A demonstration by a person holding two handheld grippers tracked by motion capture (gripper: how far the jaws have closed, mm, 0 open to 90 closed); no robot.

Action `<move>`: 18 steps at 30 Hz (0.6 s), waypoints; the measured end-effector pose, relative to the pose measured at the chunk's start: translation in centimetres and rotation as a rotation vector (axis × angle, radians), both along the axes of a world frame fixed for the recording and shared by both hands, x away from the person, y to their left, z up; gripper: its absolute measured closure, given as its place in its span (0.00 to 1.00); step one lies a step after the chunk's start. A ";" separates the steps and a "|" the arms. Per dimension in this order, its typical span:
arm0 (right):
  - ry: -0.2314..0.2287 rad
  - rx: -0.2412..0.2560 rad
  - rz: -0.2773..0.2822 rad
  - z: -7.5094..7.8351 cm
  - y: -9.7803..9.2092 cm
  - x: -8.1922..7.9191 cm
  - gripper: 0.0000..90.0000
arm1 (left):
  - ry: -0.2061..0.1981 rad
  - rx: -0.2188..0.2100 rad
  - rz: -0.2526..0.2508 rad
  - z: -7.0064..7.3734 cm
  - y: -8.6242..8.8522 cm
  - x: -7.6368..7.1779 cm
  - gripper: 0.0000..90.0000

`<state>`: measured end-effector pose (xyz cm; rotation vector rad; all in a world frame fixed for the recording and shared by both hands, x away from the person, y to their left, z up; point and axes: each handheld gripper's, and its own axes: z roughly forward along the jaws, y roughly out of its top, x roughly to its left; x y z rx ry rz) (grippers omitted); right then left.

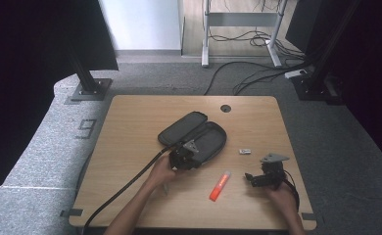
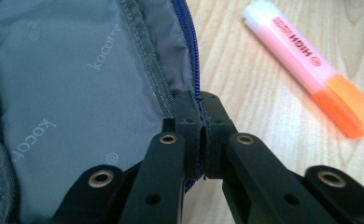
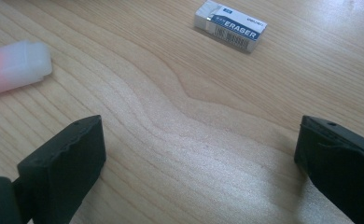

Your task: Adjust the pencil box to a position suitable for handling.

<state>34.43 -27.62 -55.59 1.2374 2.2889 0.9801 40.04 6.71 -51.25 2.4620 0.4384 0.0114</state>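
A dark pencil case (image 1: 194, 133) lies open on the wooden table (image 1: 130, 147), its grey lining (image 2: 68, 84) and blue zipper (image 2: 192, 51) showing. My left gripper (image 1: 183, 157) is shut on the case's near zipper edge (image 2: 201, 135). An orange highlighter (image 1: 220, 185) with a pale cap (image 2: 306, 60) lies just right of the case. A small white eraser (image 1: 245, 151) (image 3: 230, 25) rests farther right. My right gripper (image 1: 263, 177) (image 3: 199, 158) hovers open over bare wood, between highlighter cap (image 3: 14, 67) and eraser, holding nothing.
A round cable hole (image 1: 226, 108) sits near the table's far edge. Black stand bases (image 1: 88, 88) (image 1: 316, 85) and loose cables (image 1: 248, 73) lie on the grey carpet beyond. A thick cable (image 1: 125, 188) trails from my left gripper toward the front edge.
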 end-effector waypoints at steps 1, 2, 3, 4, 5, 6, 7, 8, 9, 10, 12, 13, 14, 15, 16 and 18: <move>0.000 0.000 0.000 0.0 0.0 0.0 0.02 | 0.000 0.000 -0.001 0.0 -0.1 -0.3 0.97; 0.000 0.000 0.000 0.0 0.0 0.0 0.02 | 0.000 -0.001 -0.002 0.0 -0.2 -0.4 0.97; 0.000 0.000 0.000 0.0 0.0 0.0 0.02 | 0.003 -0.006 0.001 0.0 -0.4 -0.7 0.97; 0.000 0.000 0.000 0.0 0.0 0.0 0.02 | 0.003 -0.004 -0.004 0.0 -0.4 -0.8 0.97; 0.000 0.000 0.000 0.0 0.0 0.0 0.02 | 0.006 -0.008 -0.003 0.0 -0.5 -1.0 0.97; 0.000 0.000 0.000 0.0 0.0 0.0 0.02 | 0.005 -0.006 -0.009 0.0 -0.6 -1.1 0.97; 0.000 0.000 0.000 0.0 0.0 0.0 0.02 | 0.005 -0.002 -0.015 0.0 -0.7 -1.3 0.97; 0.000 0.000 0.000 0.0 0.0 0.0 0.02 | 0.008 -0.005 -0.014 0.0 -0.8 -1.5 0.97; 0.000 0.000 0.000 0.0 0.0 0.0 0.02 | 0.007 0.002 -0.021 -0.1 -0.9 -1.8 0.97; 0.000 0.000 0.000 0.0 0.0 0.0 0.02 | 0.008 0.004 -0.023 -0.1 -1.0 -1.9 0.97; 0.000 0.000 0.000 0.0 0.0 0.0 0.02 | 0.007 0.007 -0.029 -0.1 -1.2 -2.3 0.97; 0.000 0.000 0.000 0.0 0.0 0.0 0.02 | 0.009 0.005 -0.028 -0.2 -1.3 -2.5 0.97; 0.000 0.000 0.000 0.0 0.0 0.0 0.02 | 0.007 0.007 -0.033 -0.2 -1.4 -2.6 0.97; 0.000 0.000 0.000 0.0 0.0 0.0 0.02 | 0.006 0.007 -0.038 -0.2 -1.5 -2.8 0.97; 0.000 0.000 0.000 0.0 0.0 0.0 0.02 | 0.007 0.004 -0.038 -0.2 -1.5 -2.9 0.97; 0.000 0.000 0.000 0.0 0.0 0.0 0.02 | 0.006 0.003 -0.042 -0.2 -1.6 -3.1 0.97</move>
